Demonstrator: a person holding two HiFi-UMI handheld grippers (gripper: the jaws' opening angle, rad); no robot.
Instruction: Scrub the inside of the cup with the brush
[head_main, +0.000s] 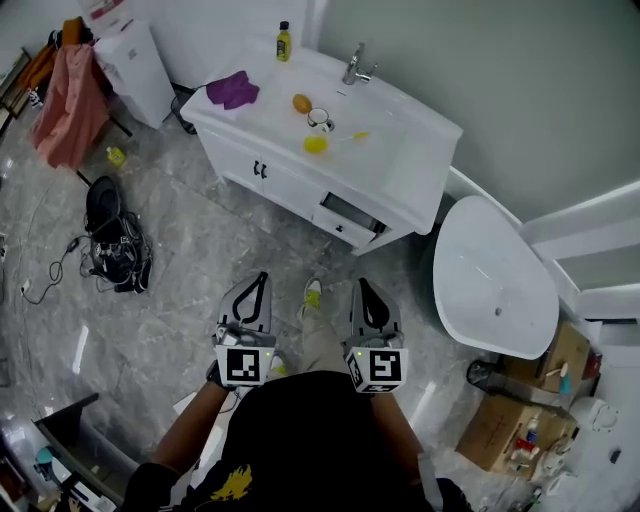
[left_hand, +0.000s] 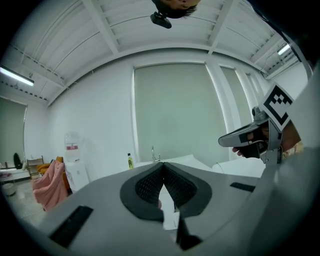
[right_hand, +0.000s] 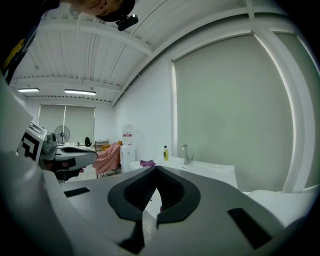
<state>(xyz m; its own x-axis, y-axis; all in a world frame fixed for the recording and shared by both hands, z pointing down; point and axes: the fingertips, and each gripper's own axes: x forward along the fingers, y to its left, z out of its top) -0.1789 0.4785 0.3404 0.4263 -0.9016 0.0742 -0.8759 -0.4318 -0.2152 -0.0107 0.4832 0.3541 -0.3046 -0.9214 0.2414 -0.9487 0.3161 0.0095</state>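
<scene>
My left gripper (head_main: 262, 278) and right gripper (head_main: 361, 284) both have their jaws closed on nothing. The cup (head_main: 320, 121) stands well away on the white desk (head_main: 405, 150), just beside the yellow brush (head_main: 318, 144). Both are too small to make out clearly.

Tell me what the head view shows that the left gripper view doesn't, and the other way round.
Only the head view: the white cup, the yellow brush beside it and the purple cloth, all on the white vanity top. Only the left gripper view: the white beamed ceiling and a strip light. Both: the yellow bottle, the chrome tap, the pink cloth and the shut right tongs.
</scene>
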